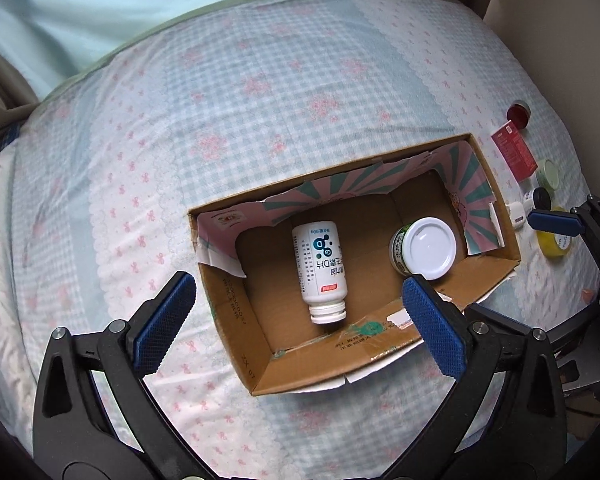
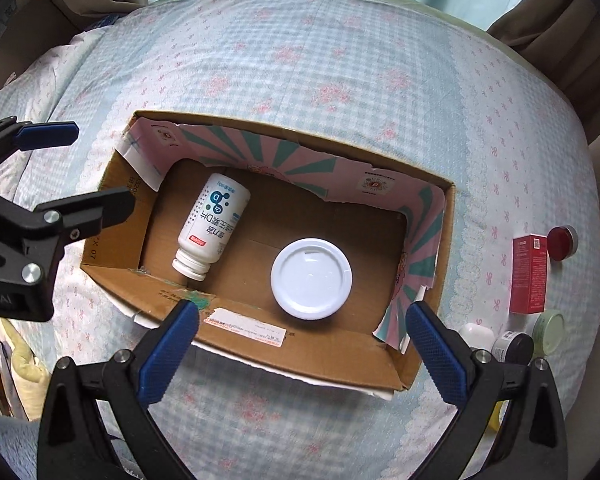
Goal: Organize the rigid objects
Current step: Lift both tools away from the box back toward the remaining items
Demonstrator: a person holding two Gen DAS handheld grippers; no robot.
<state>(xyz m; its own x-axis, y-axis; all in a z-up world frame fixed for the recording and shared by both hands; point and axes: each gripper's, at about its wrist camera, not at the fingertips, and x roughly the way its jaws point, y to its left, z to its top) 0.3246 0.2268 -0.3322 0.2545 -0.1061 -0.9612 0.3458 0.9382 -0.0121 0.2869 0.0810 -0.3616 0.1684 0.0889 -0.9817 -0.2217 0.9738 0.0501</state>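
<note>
An open cardboard box lies on a checked bedspread. Inside it a white pill bottle lies on its side, and a jar with a white lid stands upright. My left gripper is open and empty above the box's near edge. My right gripper is open and empty over the box's near wall. Loose items lie right of the box: a red carton, a red jar, a pale green jar, a black-lidded jar and a yellow jar.
The bedspread covers a bed that falls away at the edges. The left gripper shows at the left of the right wrist view. The right gripper shows at the right edge of the left wrist view. A small white item lies by the box corner.
</note>
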